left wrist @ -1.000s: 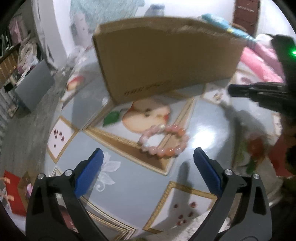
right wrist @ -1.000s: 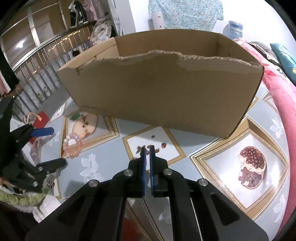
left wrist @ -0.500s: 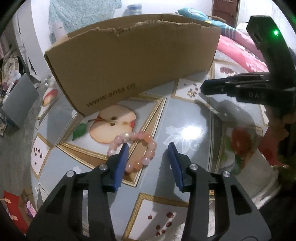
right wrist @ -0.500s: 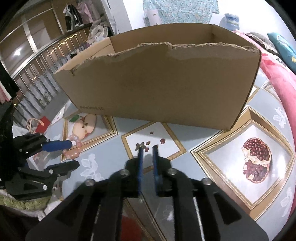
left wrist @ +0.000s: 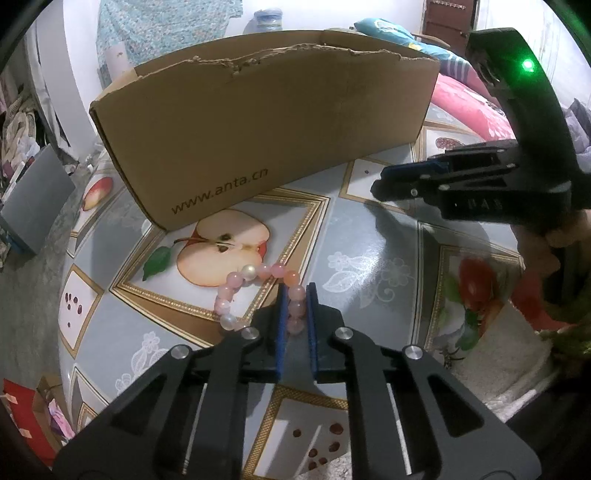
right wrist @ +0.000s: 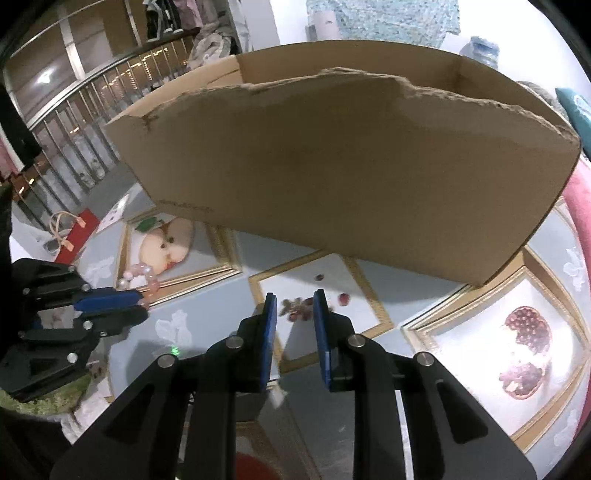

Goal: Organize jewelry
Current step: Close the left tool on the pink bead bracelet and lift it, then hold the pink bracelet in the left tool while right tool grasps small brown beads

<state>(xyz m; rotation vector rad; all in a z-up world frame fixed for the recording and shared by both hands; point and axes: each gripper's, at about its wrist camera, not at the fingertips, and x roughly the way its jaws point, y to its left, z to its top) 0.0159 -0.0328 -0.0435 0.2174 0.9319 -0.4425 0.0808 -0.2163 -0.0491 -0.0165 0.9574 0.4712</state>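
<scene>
On the surface (left wrist: 369,258), left tongs (left wrist: 295,295) pinch the pink bead bracelet (left wrist: 255,275); right tongs (right wrist: 294,301) sit slightly apart, holding nothing.

This is a lived-in home, probably a bedroom or living area. A round table (left wrist: 369,236) wears a glossy cloth printed with apples and pomegranates. Behind the cardboard box (left wrist: 266,129) lie pink bedding (left wrist: 465,99) and a teal pillow (left wrist: 384,31). A stair railing (right wrist: 92,110), hung clothes (right wrist: 177,14) and a red gift bag (right wrist: 77,236) fill the edges.
</scene>
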